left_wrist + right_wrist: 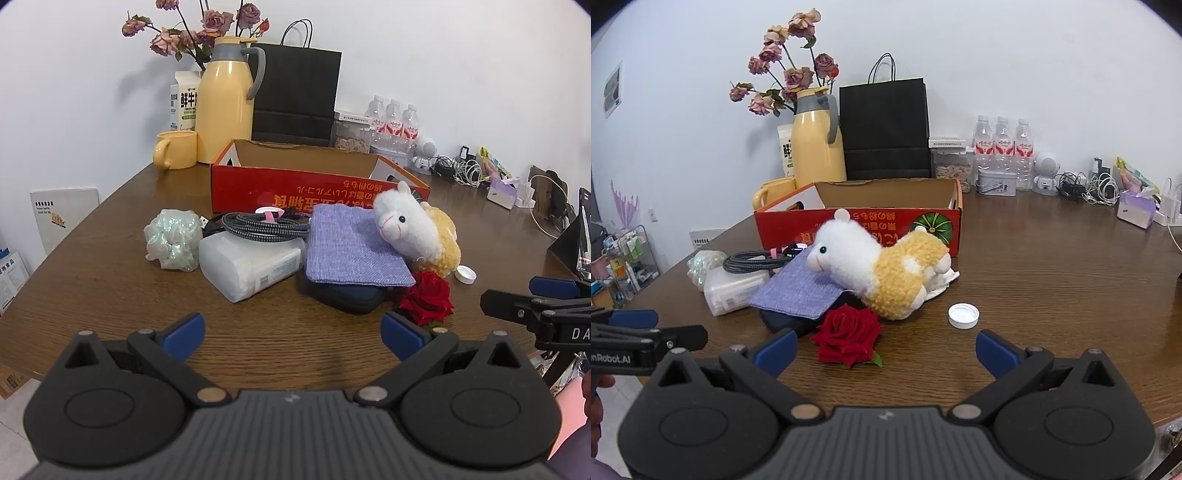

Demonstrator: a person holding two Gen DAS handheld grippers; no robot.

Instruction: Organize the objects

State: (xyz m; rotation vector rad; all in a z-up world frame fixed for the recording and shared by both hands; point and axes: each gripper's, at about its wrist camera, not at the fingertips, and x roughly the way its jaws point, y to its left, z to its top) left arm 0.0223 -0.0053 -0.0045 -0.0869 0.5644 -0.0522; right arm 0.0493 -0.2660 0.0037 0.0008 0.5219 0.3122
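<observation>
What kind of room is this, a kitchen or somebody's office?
Probably an office or break room, not a kitchen: a wooden table against a plain wall holds water bottles, tangled charger cables and a yellow thermos jug.

The red cardboard box (857, 229) stands open at the far side. Before it lie a purple cloth (798, 291) over a dark case (783, 322), and a white-and-yellow alpaca plush (882, 269) lying on its side. Nearest is a red rose (847, 338), with a white cap (963, 315) to its right.

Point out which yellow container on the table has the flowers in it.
The tall yellow thermos jug with the grey handle holds the dried roses; the short yellow mug beside it doesn't.
</observation>
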